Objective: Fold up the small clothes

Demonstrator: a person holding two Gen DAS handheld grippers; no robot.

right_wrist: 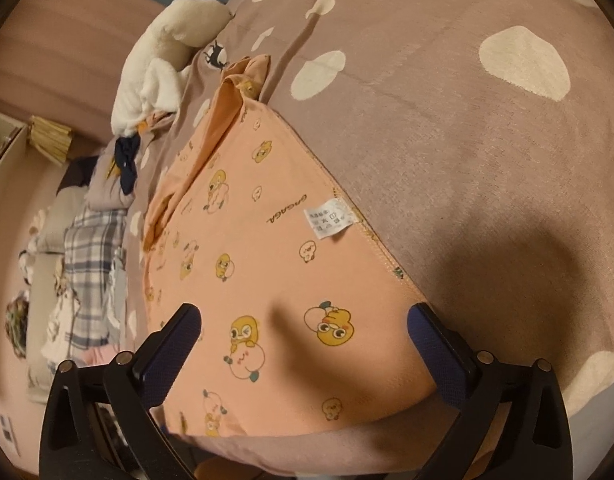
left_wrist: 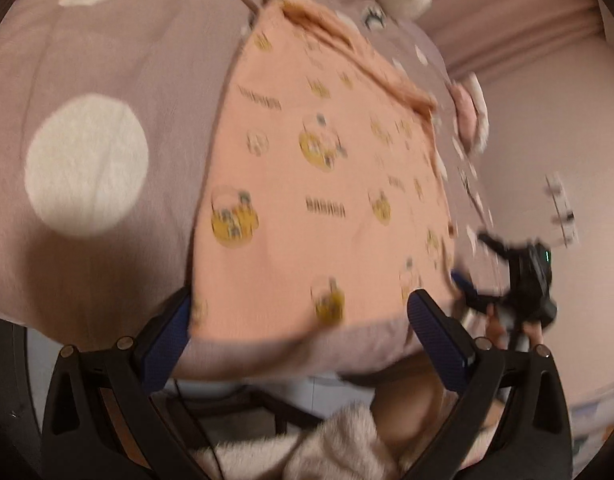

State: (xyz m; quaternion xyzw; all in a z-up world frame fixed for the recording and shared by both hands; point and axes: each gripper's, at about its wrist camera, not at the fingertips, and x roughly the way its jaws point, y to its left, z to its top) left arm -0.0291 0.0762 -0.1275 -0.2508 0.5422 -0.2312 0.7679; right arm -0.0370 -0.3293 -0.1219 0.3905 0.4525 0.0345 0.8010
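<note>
Right wrist view: right gripper (right_wrist: 303, 316) with jaws spread wide above the near edge of the peach duck-print garment (right_wrist: 275, 280), nothing pinched between the blue pads (right_wrist: 435, 344). Garment lies flat on the dotted mauve bedspread (right_wrist: 487, 184), its white care label (right_wrist: 329, 220) turned up near the right hem. Farther off, a white plush toy (right_wrist: 167, 60) sits at the garment's far end; a plaid cloth (right_wrist: 91, 248) lies at left.

Left wrist view (blurred): left gripper (left_wrist: 303, 312) likewise spread, straddling the garment's (left_wrist: 307, 184) near edge without gripping. Right gripper (left_wrist: 519, 280) appears at right, beside the bed edge. Bedspread (left_wrist: 87, 80) surrounds the garment.
</note>
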